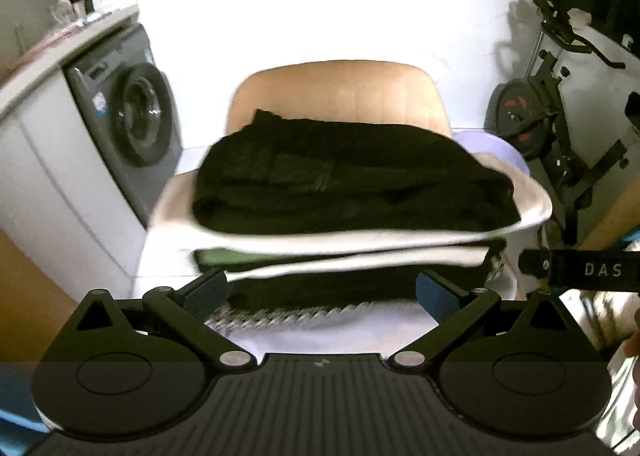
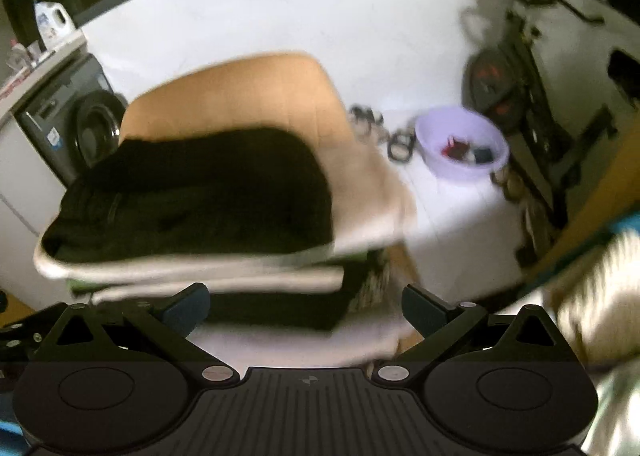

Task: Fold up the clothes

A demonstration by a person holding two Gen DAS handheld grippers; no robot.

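Motion blur smears the stack's lower layers (a green edge barely shows). The folded black garment tops the stack on the tan chair. Left hand-held gripper and right hand-held gripper hover spread, empty, near its front edge.

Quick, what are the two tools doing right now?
Left tool: open, holding nothing, facing the clothes stack.
Right tool: open, holding nothing.

Both grippers were wide open and holding nothing. The left gripper sat level, blue pads spread far apart. The right gripper was the same, and its black body poked in at the left gripper's right side.
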